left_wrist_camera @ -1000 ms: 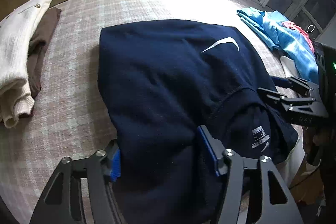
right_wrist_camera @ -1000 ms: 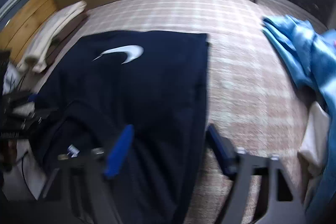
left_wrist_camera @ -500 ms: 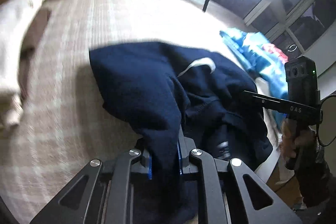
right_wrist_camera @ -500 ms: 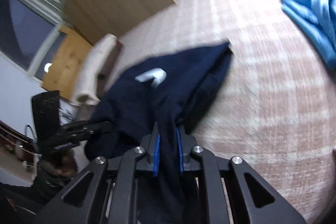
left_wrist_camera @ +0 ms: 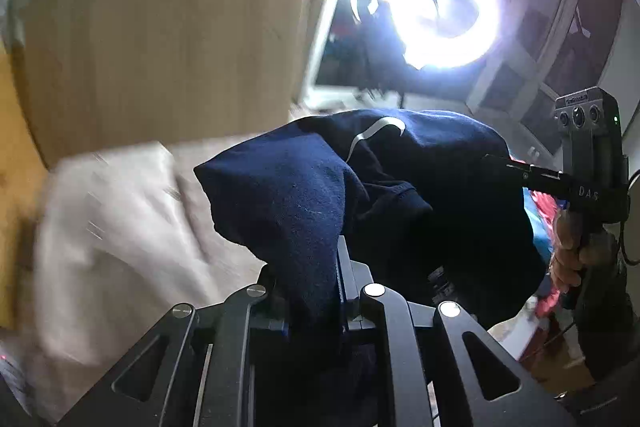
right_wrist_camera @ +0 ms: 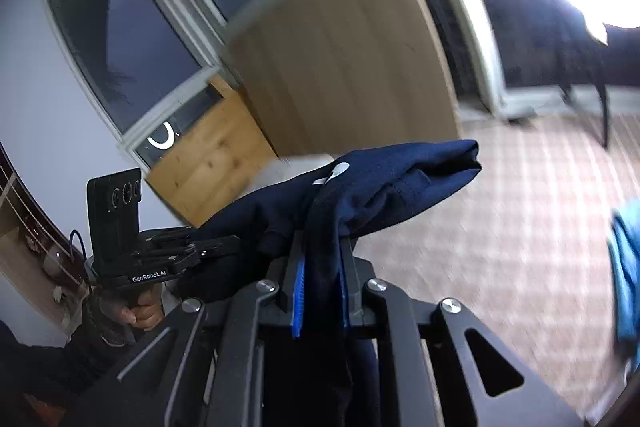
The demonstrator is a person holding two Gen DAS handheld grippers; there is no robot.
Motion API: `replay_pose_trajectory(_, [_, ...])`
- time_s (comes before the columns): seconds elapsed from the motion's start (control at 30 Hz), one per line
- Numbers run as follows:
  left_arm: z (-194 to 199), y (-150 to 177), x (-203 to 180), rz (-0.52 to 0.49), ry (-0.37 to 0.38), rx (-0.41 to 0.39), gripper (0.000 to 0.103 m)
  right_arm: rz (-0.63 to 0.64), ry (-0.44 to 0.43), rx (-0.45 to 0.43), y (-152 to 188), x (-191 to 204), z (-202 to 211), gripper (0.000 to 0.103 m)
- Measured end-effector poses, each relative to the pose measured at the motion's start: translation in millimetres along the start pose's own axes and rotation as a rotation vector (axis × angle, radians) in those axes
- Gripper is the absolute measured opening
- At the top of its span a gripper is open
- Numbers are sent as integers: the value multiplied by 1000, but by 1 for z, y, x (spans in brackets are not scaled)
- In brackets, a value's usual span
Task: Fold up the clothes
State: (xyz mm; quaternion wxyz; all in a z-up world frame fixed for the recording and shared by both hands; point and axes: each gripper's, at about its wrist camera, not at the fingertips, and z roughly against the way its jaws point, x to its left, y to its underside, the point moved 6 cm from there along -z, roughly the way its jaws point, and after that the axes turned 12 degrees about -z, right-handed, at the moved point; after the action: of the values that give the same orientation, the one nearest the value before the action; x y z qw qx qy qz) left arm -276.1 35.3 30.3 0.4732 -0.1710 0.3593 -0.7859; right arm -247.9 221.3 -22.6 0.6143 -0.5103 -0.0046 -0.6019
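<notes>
A navy shirt (left_wrist_camera: 400, 195) is held aloft between two claws, above a plaid bed (right_wrist_camera: 520, 195). The left claw (left_wrist_camera: 334, 291) is clamped narrow on a bunched fold of the shirt at 6 o'clock in the left wrist view. The right claw (right_wrist_camera: 322, 291) is likewise pinched on cloth, blue pads (right_wrist_camera: 298, 301) pressing it. A blue garment (right_wrist_camera: 626, 267) is seen at 3 o'clock in the right wrist view.

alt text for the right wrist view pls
The right gripper is clamped on a navy sweatshirt lifted above a plaid bed cover. At left, a hand holds the left gripper, also gripping the sweatshirt.
</notes>
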Motion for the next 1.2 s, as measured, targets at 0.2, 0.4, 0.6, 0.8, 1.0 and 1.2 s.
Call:
replay_pose_trajectory(0.2, [58,-3,108,-48,-126,-38,15,24,-55,-38,-29,79,-77,13])
replay_pose_trajectory(0.4, [69,12,195,-58,-178,-7,14,23,-60,-17,-33,127,-161,13])
replay_pose_trajectory(0.6, [28,45,240,-43,-138,39,15,-14,-2,29,-24,114,-220,13])
replay_pose_trajectory(0.8, [-61,124,277,78,-1,211,22,-115,164,211,38,28,-276,17])
replay_pose_trajectory(1.0, [-26,113,295,158,-10,173,26,-90,173,182,18,36,-238,22])
replay_pose_trajectory(1.2, [-19,68,291,38,-123,138,26,30,147,130,-16,71,-251,22])
